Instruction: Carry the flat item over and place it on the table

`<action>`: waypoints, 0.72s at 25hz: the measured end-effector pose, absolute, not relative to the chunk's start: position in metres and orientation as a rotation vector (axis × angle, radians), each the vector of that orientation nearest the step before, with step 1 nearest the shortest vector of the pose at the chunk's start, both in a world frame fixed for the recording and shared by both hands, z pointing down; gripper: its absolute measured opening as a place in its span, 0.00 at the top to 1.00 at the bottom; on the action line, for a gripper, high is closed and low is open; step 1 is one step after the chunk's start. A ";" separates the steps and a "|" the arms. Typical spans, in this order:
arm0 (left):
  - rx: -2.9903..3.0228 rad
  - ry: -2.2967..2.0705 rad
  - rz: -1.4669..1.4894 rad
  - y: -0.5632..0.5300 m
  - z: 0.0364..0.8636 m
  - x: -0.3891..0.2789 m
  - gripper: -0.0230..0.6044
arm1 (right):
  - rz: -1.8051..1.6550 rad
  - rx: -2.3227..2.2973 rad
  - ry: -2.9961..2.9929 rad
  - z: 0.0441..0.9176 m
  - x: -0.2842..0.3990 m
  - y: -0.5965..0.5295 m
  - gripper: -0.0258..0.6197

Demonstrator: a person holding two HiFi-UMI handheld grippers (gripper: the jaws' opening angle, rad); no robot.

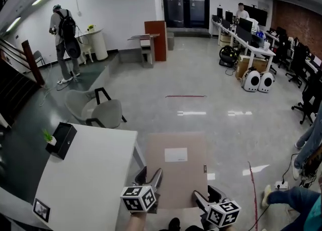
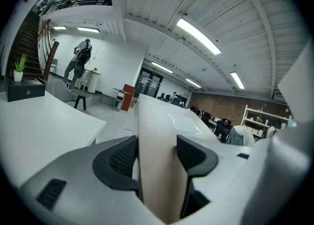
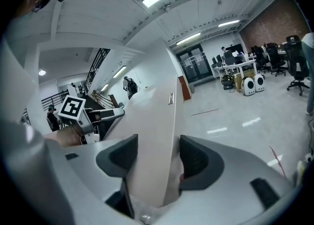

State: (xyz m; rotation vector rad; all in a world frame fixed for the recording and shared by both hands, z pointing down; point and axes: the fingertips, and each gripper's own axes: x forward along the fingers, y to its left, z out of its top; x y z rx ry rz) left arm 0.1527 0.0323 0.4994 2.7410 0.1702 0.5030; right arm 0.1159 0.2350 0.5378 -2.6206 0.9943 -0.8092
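**Head view.** A flat tan panel (image 1: 176, 174) is held roughly level above the glossy floor (image 1: 211, 99), with a white label (image 1: 176, 154) on its top face. The left tool (image 1: 150, 178) is on the near edge by the left corner, and the right tool (image 1: 205, 198) is on the same edge further right. The white tabletop (image 1: 95, 174) lies just to the left, and the panel is not yet over it. A black box (image 1: 64, 139) and a small plant (image 1: 48, 136) sit at its far end. Grey chairs (image 1: 100, 111) stand near the far corner.

**Left gripper view.** Both jaws are clamped on the panel's edge, and the sheet runs straight out with no visible droop. Judged light, stiff and board-like, with smooth faces that could slip.

**Right gripper view.** These jaws are likewise closed on the panel edge, and the left tool shows across the sheet.

**Handling.** Both holds are on one edge, so the far end acts as a long lever. Keep the tools level with each other. The room is a large open office, with a person standing at the far wall.
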 end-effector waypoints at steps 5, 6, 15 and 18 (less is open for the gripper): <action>2.721 0.047 0.470 -0.018 0.501 0.159 0.56 | -0.824 -2.600 1.121 0.537 0.141 0.188 0.56; 2.720 0.016 0.461 -0.029 0.501 0.159 0.56 | -0.826 -2.594 1.154 0.537 0.146 0.177 0.56; 2.688 -0.358 0.379 -0.124 0.495 0.147 0.56 | -0.843 -2.469 1.530 0.533 0.190 0.078 0.56; 2.665 -0.494 0.356 -0.153 0.493 0.138 0.56 | -0.869 -2.399 1.667 0.534 0.200 0.043 0.56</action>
